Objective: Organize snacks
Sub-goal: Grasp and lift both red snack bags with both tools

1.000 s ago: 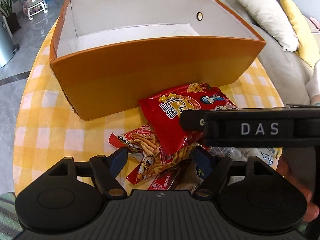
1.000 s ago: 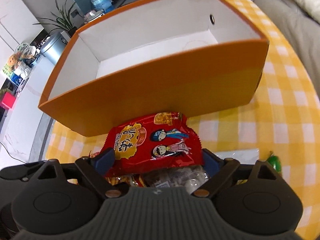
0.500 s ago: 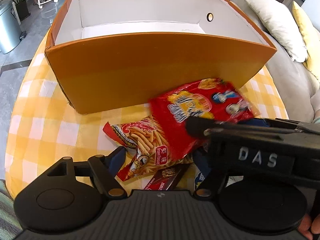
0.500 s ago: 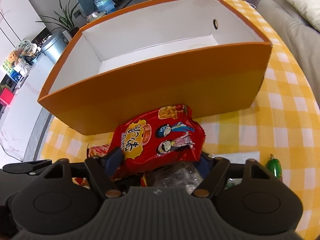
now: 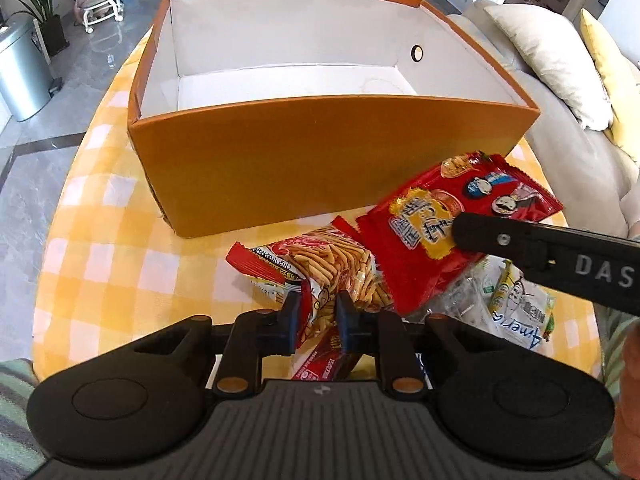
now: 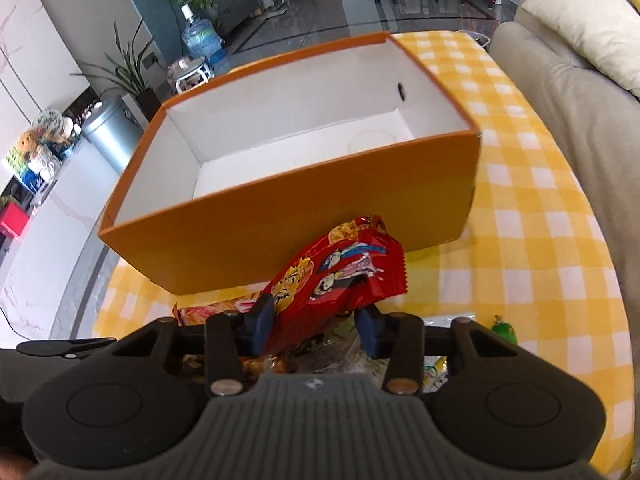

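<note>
An empty orange box (image 5: 320, 148) with a white inside stands on the yellow checked table; it also shows in the right wrist view (image 6: 300, 208). My left gripper (image 5: 317, 316) is shut on the fries snack bag (image 5: 332, 264) at the front of the snack pile. My right gripper (image 6: 316, 326) is shut on the red snack bag (image 6: 332, 276) and holds it tilted up in front of the box. That red bag (image 5: 440, 236) and the right gripper's finger (image 5: 520, 240) show at the right of the left wrist view.
More snacks lie in the pile: a clear packet with a white label (image 5: 516, 300) and a dark red bar (image 5: 332, 356). A small green item (image 6: 505, 328) lies on the cloth at the right. A sofa with cushions (image 5: 560, 60) stands at the right. A metal bin (image 5: 20, 76) stands at the left.
My left gripper has closed on the fries bag. My right gripper has closed on the red bag and lifted it up and to the right, off the pile.
</note>
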